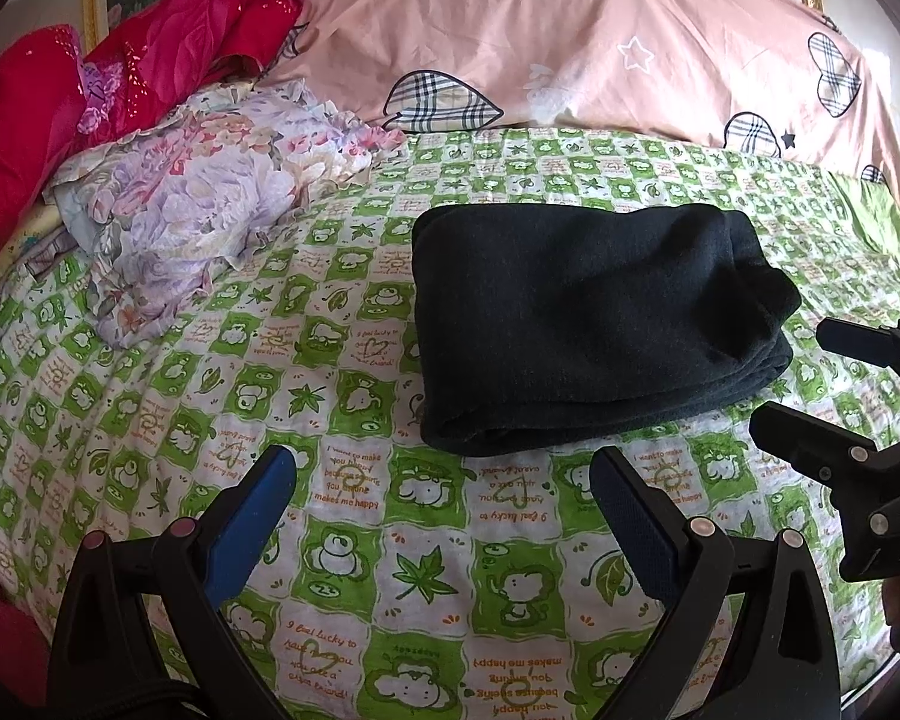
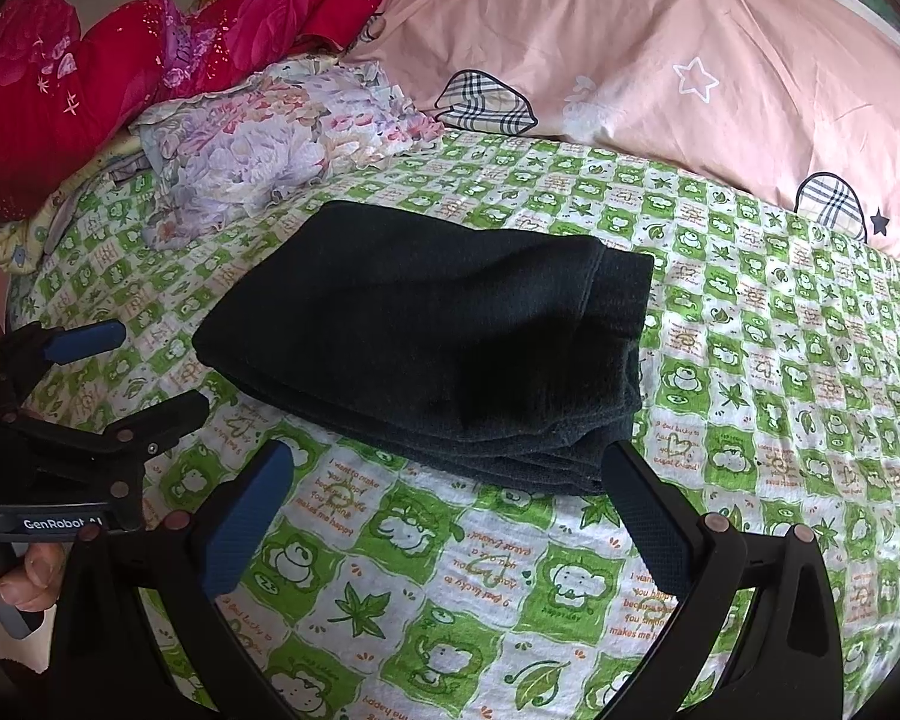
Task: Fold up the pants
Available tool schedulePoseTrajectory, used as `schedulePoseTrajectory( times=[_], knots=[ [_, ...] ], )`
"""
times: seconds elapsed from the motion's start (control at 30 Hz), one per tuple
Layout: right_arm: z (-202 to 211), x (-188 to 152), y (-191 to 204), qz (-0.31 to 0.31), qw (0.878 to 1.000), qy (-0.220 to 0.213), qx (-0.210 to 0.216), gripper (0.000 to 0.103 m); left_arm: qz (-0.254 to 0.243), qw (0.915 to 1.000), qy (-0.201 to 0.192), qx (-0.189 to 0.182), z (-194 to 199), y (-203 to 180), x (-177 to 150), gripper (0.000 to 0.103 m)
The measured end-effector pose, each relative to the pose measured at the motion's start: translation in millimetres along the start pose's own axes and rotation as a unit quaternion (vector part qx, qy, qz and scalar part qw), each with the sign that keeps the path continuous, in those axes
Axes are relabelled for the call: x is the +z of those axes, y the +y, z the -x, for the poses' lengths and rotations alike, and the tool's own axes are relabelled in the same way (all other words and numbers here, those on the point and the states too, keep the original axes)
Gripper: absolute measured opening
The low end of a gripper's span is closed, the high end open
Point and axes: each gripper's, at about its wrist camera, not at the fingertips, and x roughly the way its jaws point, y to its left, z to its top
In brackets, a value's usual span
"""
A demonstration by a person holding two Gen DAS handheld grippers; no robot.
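The dark pants (image 1: 594,324) lie folded in a thick rectangular stack on the green and white patterned bedsheet (image 1: 390,570). They also show in the right wrist view (image 2: 438,348). My left gripper (image 1: 444,480) is open and empty, just in front of the stack's near edge, apart from it. My right gripper (image 2: 444,480) is open and empty; its right fingertip (image 2: 621,462) is at the stack's near right corner. The right gripper shows at the right edge of the left wrist view (image 1: 810,372), and the left gripper at the left edge of the right wrist view (image 2: 150,366).
A floral cloth (image 1: 210,192) is bunched at the back left of the bed. Red bedding (image 1: 120,60) lies behind it. A large pink pillow (image 1: 570,42) with plaid hearts runs along the back. The sheet (image 2: 480,600) spreads in front of the stack.
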Motion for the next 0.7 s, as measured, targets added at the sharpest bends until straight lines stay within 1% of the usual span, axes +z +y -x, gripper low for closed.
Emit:
schedulePoseTrajectory(
  times=[0.7],
  knots=[
    [1.2, 4.8, -0.6, 0.000, 1.000, -0.001, 0.004, 0.102, -0.001, 1.0000, 0.003, -0.003, -0.2, 0.0, 1.6, 0.099]
  ],
)
